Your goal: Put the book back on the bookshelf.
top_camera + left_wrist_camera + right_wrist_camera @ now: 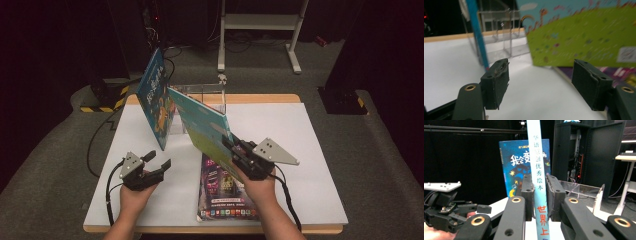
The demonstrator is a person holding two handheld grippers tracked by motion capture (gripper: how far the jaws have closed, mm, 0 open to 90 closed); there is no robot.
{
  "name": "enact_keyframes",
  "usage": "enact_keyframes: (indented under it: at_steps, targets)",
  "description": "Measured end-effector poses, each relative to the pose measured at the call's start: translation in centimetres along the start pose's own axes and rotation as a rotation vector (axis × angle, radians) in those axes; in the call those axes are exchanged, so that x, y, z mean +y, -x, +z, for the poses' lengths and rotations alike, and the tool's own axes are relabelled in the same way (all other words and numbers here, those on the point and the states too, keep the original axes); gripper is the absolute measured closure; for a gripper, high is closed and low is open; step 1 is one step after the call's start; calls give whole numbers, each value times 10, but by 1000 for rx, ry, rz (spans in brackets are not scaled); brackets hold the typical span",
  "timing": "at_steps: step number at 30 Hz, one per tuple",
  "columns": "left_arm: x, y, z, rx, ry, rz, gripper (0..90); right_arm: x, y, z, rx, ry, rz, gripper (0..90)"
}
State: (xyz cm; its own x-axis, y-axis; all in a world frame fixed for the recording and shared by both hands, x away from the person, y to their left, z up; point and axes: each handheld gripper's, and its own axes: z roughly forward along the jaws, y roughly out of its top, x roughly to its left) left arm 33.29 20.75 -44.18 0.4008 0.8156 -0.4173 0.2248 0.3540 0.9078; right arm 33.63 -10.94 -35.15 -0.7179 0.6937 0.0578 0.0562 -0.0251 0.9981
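From the high view, the right gripper (234,148) clamps a thin light-blue and green picture book (205,125) aloft by its corner; it could pivot and strike the dark-blue book (156,97) leaning at the clear acrylic rack (210,97).

Left gripper view: the left gripper (540,82) gapes, empty, above the white table (451,60).

Right gripper view: the pads (527,195) pinch the spine.

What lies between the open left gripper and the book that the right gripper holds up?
Bare white table lies between the left gripper and the green-and-blue book, in the high view and the left gripper view.
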Motion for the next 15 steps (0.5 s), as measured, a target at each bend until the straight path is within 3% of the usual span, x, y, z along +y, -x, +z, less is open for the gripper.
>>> enact_keyframes:
  at_steps: [4, 8, 15]
  targets:
    - [7, 17, -2, -60, 1, 13, 297, -8, -17, -3, -9, 19, -5, 765]
    - [16, 33, -3, -128, 12, -22, 284, -17, -31, -7, -34, 36, -30, 765]
    - [37, 71, 1, -258, 36, -49, 249, -25, -36, -12, -41, 55, -36, 763]
